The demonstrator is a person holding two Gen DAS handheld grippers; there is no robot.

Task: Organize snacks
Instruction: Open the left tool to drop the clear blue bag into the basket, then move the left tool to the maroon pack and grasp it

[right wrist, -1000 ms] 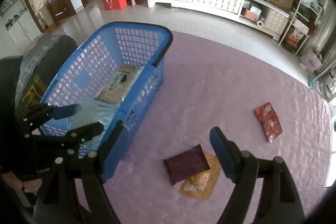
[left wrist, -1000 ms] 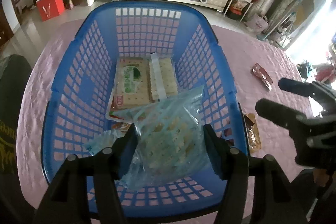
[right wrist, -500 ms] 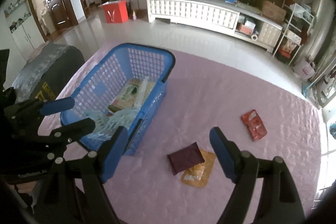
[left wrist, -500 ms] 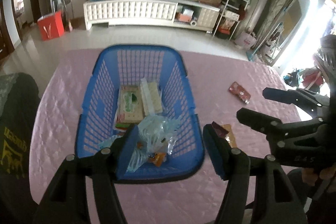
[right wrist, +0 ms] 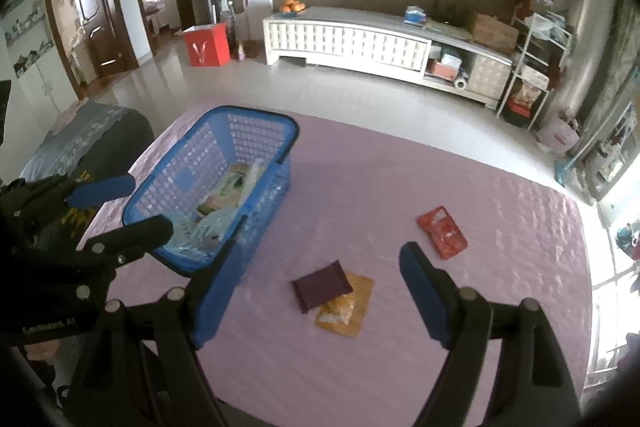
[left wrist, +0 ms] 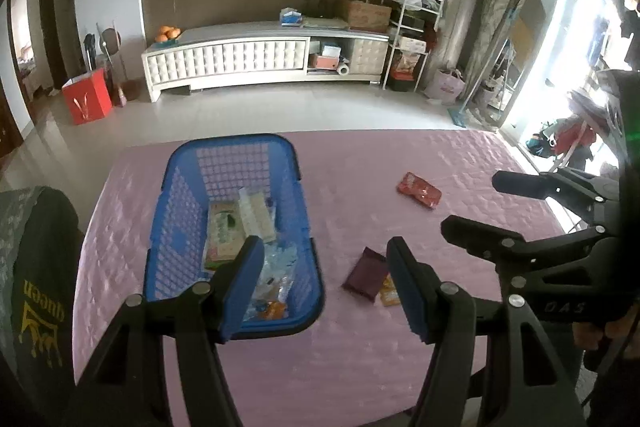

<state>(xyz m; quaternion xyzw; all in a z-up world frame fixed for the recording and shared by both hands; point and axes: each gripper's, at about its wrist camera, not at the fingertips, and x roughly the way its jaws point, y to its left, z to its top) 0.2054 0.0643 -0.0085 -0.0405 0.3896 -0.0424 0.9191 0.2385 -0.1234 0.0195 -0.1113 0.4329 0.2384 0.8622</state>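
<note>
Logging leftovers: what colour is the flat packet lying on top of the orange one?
Dark maroon snack packet, over the orange packet; right wrist view shows it best.

Perforated plastic basket, quilted cloth tablecloth

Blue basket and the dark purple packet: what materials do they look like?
Blue basket: looks like rigid moulded plastic, with a slightly glossy rim and lattice walls. Dark purple packet: probably matte film or foil wrapper; it lies flat with a pillow-like shape, overlapping an orange packet.

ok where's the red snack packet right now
The red snack packet lies alone on the pink tablecloth, right of the blue basket and beyond the purple packet.
</note>
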